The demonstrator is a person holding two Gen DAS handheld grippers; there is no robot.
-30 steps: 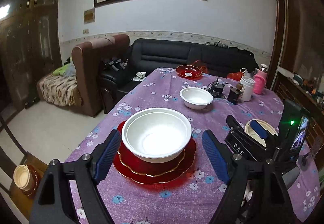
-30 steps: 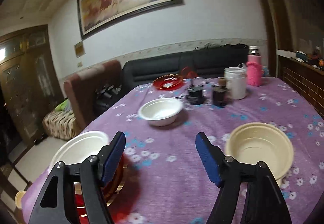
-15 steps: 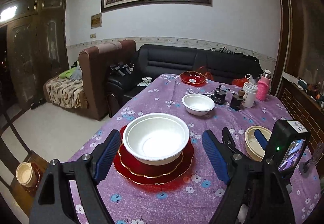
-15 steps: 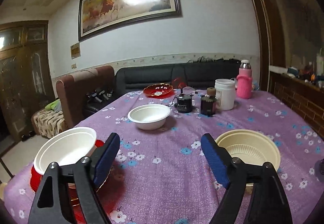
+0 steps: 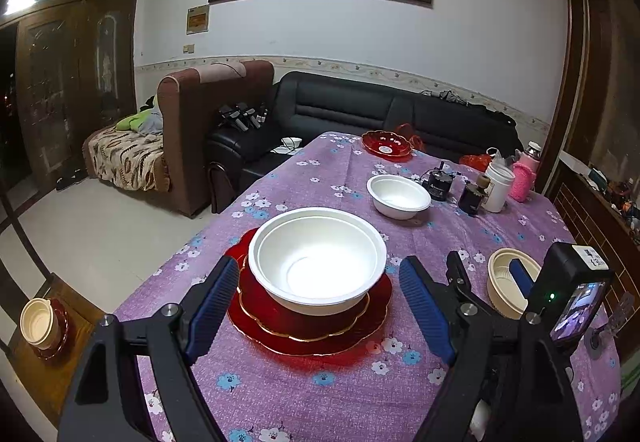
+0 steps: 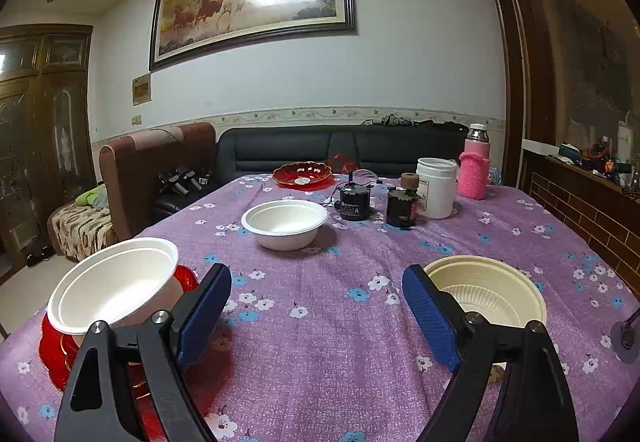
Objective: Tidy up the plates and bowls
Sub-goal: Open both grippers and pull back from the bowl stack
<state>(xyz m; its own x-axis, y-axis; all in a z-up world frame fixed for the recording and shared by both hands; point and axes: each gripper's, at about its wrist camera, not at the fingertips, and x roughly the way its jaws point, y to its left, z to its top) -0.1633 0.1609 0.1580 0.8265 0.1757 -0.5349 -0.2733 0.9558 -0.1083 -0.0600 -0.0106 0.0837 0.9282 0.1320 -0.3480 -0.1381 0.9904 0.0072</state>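
Left gripper nearest, jaws apart, nothing clamped. Big white bowl sits between its blue pads without contact, resting on red plate at the near table edge. Right gripper also empty, jaws spread wide over bare purple tablecloth; cream bowl just beside and partly behind its right finger. Mid-table: small white bowl, alone. Far end: second red plate, with cups and a pink flask off to the right.

Step, as I judge it: one bowl-on-plate set done, both tools free, picking the next piece. Cream bowl looks like the likely target for the right tool; that calls for shifting right, straddling the rim wall with one finger inside, then closing. Thin rim, may flex or slip.

Versus a second ago: right jaws stand wider, the right view has levelled out and sharpened, left jaws unchanged, bowl and plate unmoved.
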